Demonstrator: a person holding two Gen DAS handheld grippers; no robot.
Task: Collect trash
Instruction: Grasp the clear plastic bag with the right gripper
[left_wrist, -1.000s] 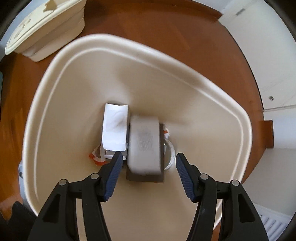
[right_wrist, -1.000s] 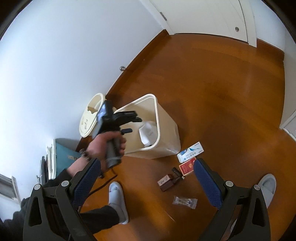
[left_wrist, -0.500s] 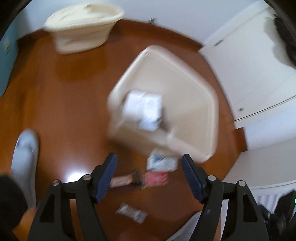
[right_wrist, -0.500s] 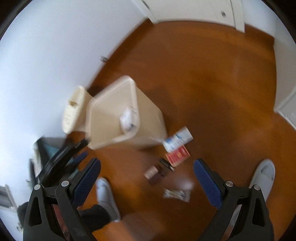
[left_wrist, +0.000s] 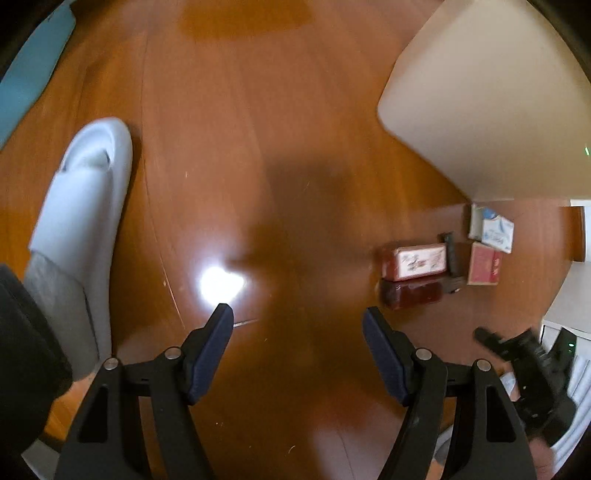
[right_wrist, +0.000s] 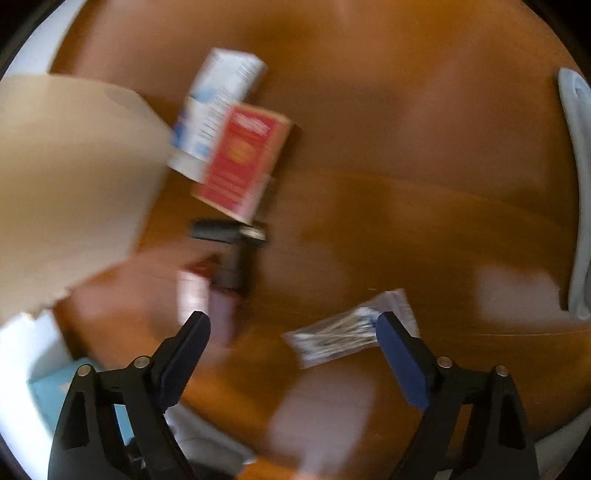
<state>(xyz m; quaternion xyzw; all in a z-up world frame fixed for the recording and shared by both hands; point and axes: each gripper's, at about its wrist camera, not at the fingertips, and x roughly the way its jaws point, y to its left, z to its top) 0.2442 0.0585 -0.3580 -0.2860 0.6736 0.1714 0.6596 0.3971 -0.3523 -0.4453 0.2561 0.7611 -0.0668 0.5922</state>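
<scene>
My left gripper (left_wrist: 297, 325) is open and empty, low over bare wood floor. The cream trash bin (left_wrist: 487, 96) stands at upper right. Beside it lie a pink-topped dark red box (left_wrist: 417, 264), a black piece (left_wrist: 450, 254), a red box (left_wrist: 484, 264) and a white-and-blue box (left_wrist: 491, 229). My right gripper (right_wrist: 293, 326) is open and empty above the floor. A clear packet of cotton swabs (right_wrist: 343, 334) lies just by its right finger. The red box (right_wrist: 240, 158), white-and-blue box (right_wrist: 214, 110), black piece (right_wrist: 229, 251) and bin (right_wrist: 70, 177) lie ahead to the left, blurred.
A grey slipper on my foot (left_wrist: 81, 206) is at the left of the left wrist view; another slipper (right_wrist: 578, 192) is at the right edge of the right wrist view. A teal object (left_wrist: 29, 74) sits at far upper left. The other gripper (left_wrist: 532, 369) shows at lower right.
My left gripper has left the bin and dropped toward the floor, left of the litter. My right gripper has come down close over the litter, near the swab packet. Both stayed open.
</scene>
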